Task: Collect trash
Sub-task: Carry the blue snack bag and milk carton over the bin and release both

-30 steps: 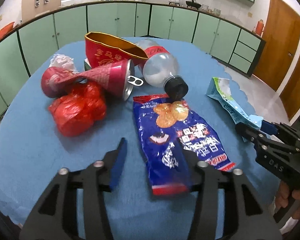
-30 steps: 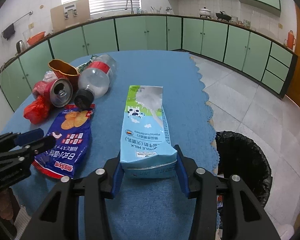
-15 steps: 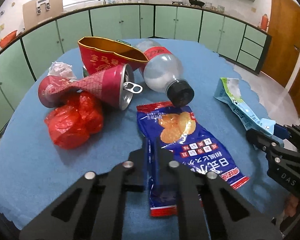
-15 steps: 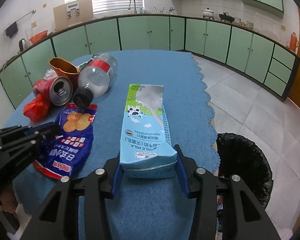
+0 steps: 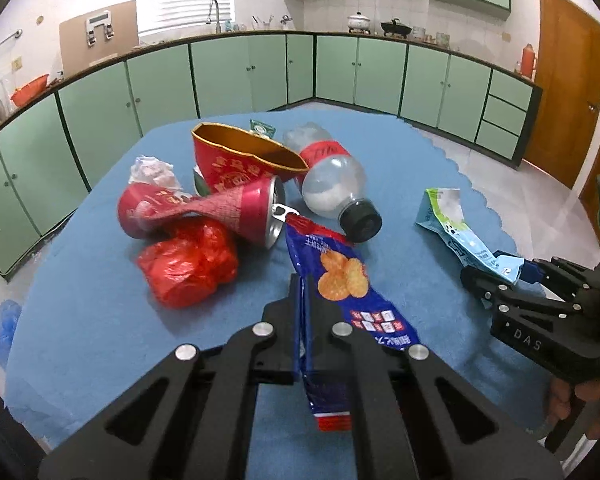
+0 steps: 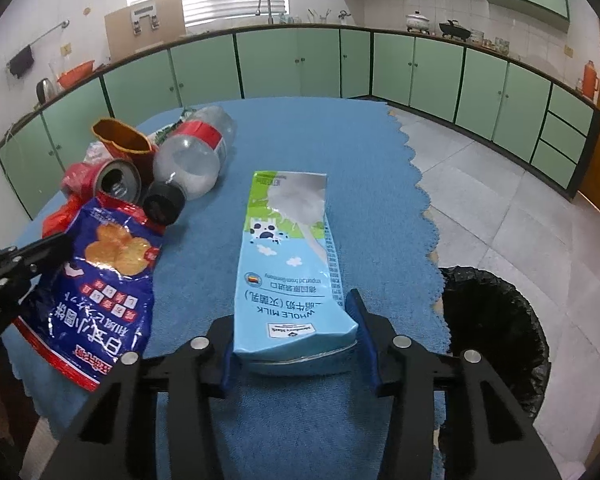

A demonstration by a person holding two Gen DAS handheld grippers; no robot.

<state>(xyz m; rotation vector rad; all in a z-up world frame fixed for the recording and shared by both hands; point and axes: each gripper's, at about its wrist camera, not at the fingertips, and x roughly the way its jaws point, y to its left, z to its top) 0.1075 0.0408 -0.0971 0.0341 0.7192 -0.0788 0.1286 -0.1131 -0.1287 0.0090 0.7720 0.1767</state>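
Observation:
My left gripper [image 5: 305, 292] is shut on the blue chip bag [image 5: 342, 280] and holds it lifted off the blue tablecloth [image 5: 100, 320]; the bag also shows in the right wrist view [image 6: 100, 276]. My right gripper [image 6: 294, 320] is shut on the flattened light-blue milk carton [image 6: 290, 256], which also shows in the left wrist view [image 5: 452, 232]. A black-lined trash bin [image 6: 496, 336] stands on the floor right of the table.
More trash lies at the table's far left: a crushed red can [image 5: 204, 208], a red plastic bag [image 5: 188, 264], a clear bottle with black cap [image 5: 332, 184], a red-gold paper box [image 5: 240, 156] and a white crumpled tissue [image 5: 152, 168]. Green cabinets ring the room.
My left gripper closed on the chip bag and lifted it off the cloth. My right gripper stays shut on the milk carton, raised slightly.

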